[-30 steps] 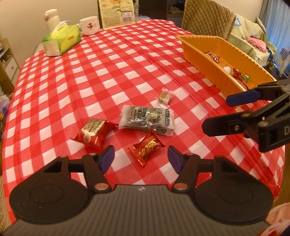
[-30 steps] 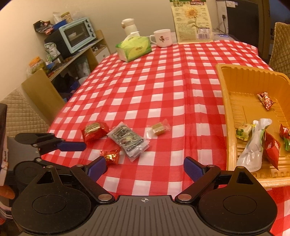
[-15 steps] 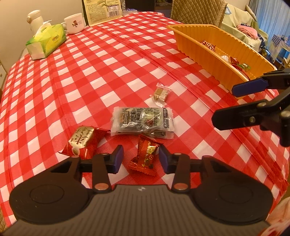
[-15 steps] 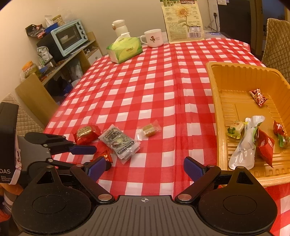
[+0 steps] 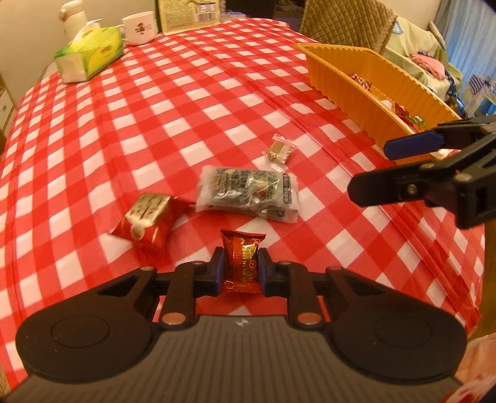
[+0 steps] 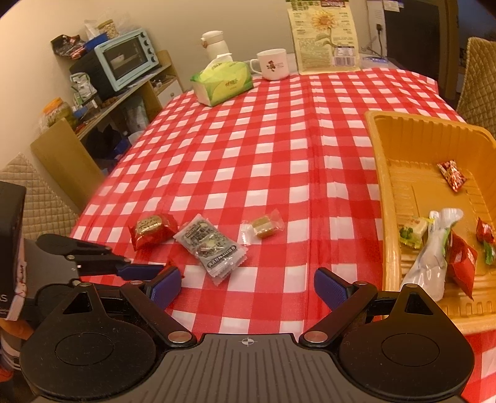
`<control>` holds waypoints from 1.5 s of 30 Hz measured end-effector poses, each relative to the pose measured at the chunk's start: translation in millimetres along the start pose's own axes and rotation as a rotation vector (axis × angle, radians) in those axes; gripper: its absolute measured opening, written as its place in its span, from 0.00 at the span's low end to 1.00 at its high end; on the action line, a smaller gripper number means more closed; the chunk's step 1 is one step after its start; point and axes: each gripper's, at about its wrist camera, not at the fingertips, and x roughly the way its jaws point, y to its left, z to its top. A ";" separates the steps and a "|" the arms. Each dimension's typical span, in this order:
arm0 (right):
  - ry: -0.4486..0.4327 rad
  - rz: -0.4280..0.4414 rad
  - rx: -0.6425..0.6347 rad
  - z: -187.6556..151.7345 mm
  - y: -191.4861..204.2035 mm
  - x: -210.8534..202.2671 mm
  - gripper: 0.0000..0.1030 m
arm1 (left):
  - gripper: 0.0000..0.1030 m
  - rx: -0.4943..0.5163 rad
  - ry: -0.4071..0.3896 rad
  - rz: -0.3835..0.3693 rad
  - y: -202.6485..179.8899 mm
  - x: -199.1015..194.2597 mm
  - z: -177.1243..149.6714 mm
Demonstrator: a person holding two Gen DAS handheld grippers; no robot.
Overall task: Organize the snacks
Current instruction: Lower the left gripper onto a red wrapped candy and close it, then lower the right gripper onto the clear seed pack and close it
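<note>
My left gripper [image 5: 238,263] has its jaws closing tight on a small red candy packet [image 5: 242,248]; both blue pads press its sides just over the checked cloth. Behind it lie a red-and-gold packet [image 5: 145,217], a grey clear-wrapped packet [image 5: 248,192] and a small clear-wrapped sweet [image 5: 279,152]. The orange tray [image 6: 387,186] at the right holds several snacks. My right gripper [image 6: 246,286] stands open and holds nothing near the table's front edge, left of the tray. It also shows in the left wrist view, right gripper [image 5: 369,169].
At the far end of the table stand a green tissue box [image 6: 221,82], a white mug [image 6: 272,63], a white bottle [image 6: 214,43] and a sunflower-printed bag [image 6: 324,40]. A quilted chair [image 5: 341,21] stands behind the tray. A shelf with a toaster oven [image 6: 124,59] is at the left.
My left gripper's jaws have closed from wide open onto the small red candy packet, which now stands upright between the pads. The right gripper has stayed still and open.
</note>
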 end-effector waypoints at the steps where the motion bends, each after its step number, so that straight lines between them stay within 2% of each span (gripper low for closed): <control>1: -0.003 0.008 -0.016 1.2 0.9 0.7 0.90 | 0.19 -0.010 -0.001 0.001 2.1 -3.4 -2.0; 5: -0.024 0.053 -0.123 6.4 9.9 6.5 0.88 | 0.19 -0.051 -0.001 0.022 12.0 -15.8 -9.7; 9: -0.020 0.111 -0.245 11.3 19.8 22.3 0.76 | 0.19 -0.102 -0.008 0.053 24.9 -25.8 -15.5; 12: -0.016 0.132 -0.350 11.8 28.2 38.2 0.69 | 0.19 -0.135 -0.014 0.084 35.1 -31.4 -18.7; 14: 0.003 0.136 -0.402 13.6 33.1 50.1 0.61 | 0.19 -0.158 -0.019 0.102 41.3 -35.2 -20.5; 16: 0.016 0.141 -0.432 15.8 35.9 61.9 0.58 | 0.19 -0.178 -0.025 0.115 46.9 -39.3 -22.3; 31: 0.108 0.144 -0.560 20.2 47.3 114.2 0.45 | 0.19 -0.273 -0.026 0.186 76.2 -52.9 -35.7; 35: 0.111 0.129 -0.559 18.5 47.2 116.9 0.38 | 0.19 -0.278 -0.025 0.193 77.2 -53.9 -36.8; 45: 0.082 0.105 -0.513 17.1 46.1 103.5 0.37 | 0.19 -0.277 -0.030 0.202 73.3 -56.9 -36.6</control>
